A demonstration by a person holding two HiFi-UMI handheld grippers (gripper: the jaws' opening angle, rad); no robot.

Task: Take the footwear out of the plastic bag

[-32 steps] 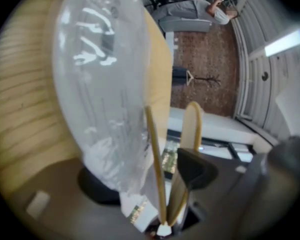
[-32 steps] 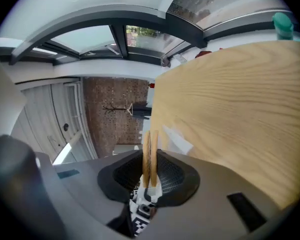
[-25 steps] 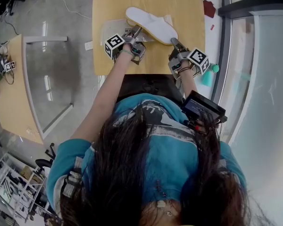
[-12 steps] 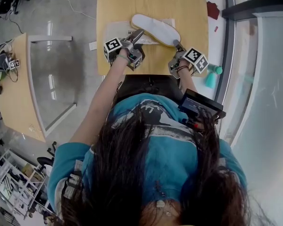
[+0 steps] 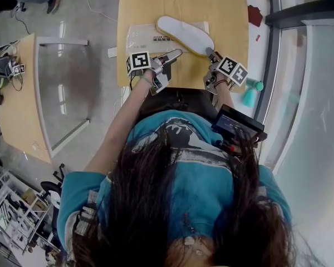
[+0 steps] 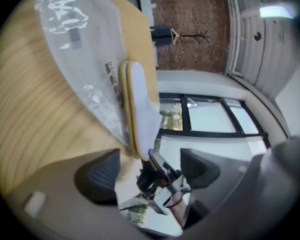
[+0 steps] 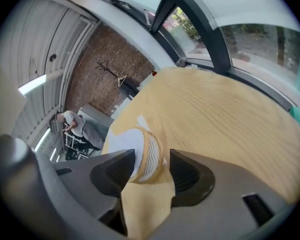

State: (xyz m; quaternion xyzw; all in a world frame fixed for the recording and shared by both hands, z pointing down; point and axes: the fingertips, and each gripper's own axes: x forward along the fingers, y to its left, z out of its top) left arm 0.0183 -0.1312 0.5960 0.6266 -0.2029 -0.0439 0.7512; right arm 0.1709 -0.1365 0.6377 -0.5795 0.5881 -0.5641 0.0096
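Note:
A white slipper [image 5: 185,34] with a tan sole lies on the wooden table [image 5: 222,4], its far part over the flat clear plastic bag [image 5: 142,38]. My right gripper [image 5: 210,53] is at the slipper's near end. In the right gripper view the slipper's heel [image 7: 140,144] stands between the jaws of the right gripper [image 7: 151,160], which are opening, with a gap on one side. My left gripper [image 5: 175,54] hovers near the table's front edge, its jaws opening with nothing between them. The left gripper view shows the slipper [image 6: 139,109] edge-on beside the bag [image 6: 80,49].
A teal object [image 5: 249,92] and a red one [image 5: 255,15] lie on the floor at the right, by the glass wall. A second table [image 5: 16,93] stands at the left. A black device [image 5: 236,127] hangs at the person's chest.
The left gripper has drawn back from the bag toward the table's front edge and opened wider. The right gripper's jaws have opened around the slipper's heel.

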